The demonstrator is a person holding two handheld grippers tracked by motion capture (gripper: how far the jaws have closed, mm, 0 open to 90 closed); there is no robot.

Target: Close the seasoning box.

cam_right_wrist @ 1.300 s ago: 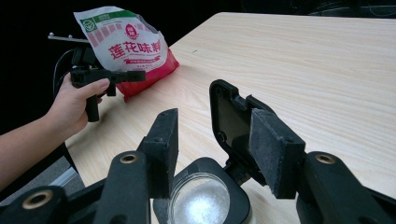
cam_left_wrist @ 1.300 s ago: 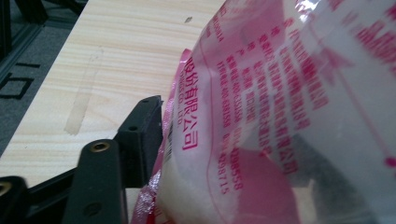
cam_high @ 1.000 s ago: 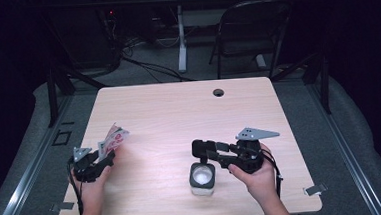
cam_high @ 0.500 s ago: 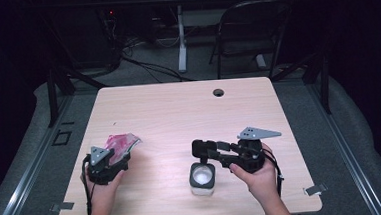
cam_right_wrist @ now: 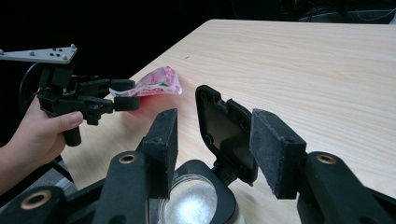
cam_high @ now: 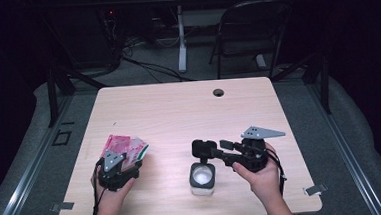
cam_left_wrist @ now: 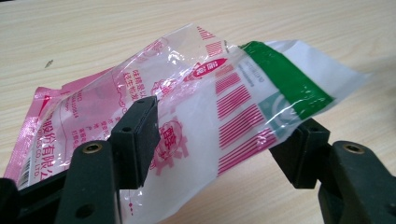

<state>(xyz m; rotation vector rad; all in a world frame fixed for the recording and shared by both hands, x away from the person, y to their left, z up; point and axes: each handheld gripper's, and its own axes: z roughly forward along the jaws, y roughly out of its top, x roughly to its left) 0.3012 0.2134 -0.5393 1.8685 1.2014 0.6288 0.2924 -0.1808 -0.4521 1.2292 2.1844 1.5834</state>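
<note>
A pink, white and green printed plastic bag (cam_high: 122, 145) is held just above the table at the front left. My left gripper (cam_high: 127, 164) is shut on it, and the film bows between the two jaws (cam_left_wrist: 219, 144). A small white container (cam_high: 203, 179) with white grains inside stands front centre, its black flip lid (cam_high: 203, 148) standing open. My right gripper (cam_high: 207, 149) is open. Its jaws flank the lid (cam_right_wrist: 224, 128), with a gap on one side. The right gripper view also shows the left gripper (cam_right_wrist: 123, 95) with the bag (cam_right_wrist: 161, 81).
The wooden table (cam_high: 189, 112) has a round cable hole (cam_high: 218, 92) near its far edge. A folding chair (cam_high: 254, 28) and a desk leg (cam_high: 181, 38) stand beyond the table in the dark.
My left gripper has carried the bag to the right, toward the container, and a little nearer the front edge. The right gripper and container have stayed put.
</note>
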